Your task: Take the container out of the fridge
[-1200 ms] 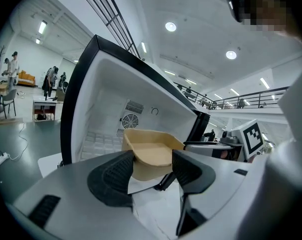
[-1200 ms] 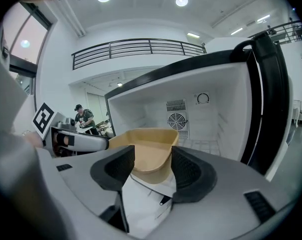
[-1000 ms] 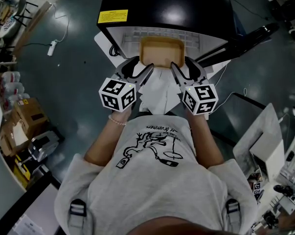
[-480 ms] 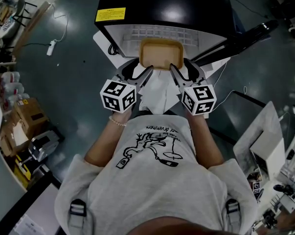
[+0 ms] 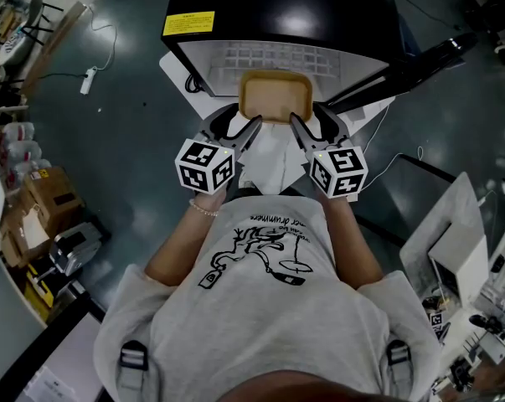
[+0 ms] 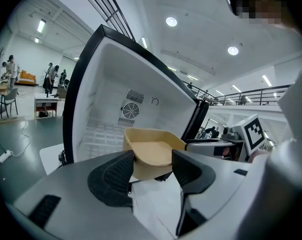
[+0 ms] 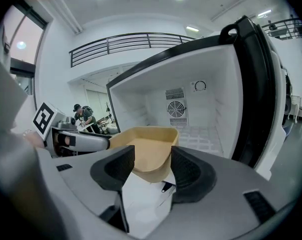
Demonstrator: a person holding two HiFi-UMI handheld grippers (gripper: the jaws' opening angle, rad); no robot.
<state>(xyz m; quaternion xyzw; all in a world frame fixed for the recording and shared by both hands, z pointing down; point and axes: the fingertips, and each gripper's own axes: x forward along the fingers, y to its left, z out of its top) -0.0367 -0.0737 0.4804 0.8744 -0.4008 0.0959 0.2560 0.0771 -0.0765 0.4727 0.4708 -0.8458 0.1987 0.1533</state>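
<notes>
Tan, shallow, empty: logged the container at the mouth of the fridge, carried off the ground between both grippers. Could not tell whether its far end lay over the ribbed white cabinet floor or clear of it. Could not see its underside from the head view, nor its near corners, buried behind the jaws.

Found the left gripper clamped wide on the near left corner, with dark ribbed pads against both sides of the tan wall. Found the right gripper set the same way on the near right corner.

Saw most of the cabinet interior masked from above by the fridge itself. Picked out the round fan grille on the back wall only from the gripper views.

Noted the door standing open to the right, close beside the right gripper, and open room on the left. Marked white sheets lying below the container, between the grippers.

Recorded a dark, glossy floor, a power strip well to the left and a cardboard box farther out. Made out distant people by desks, too small for detail.
</notes>
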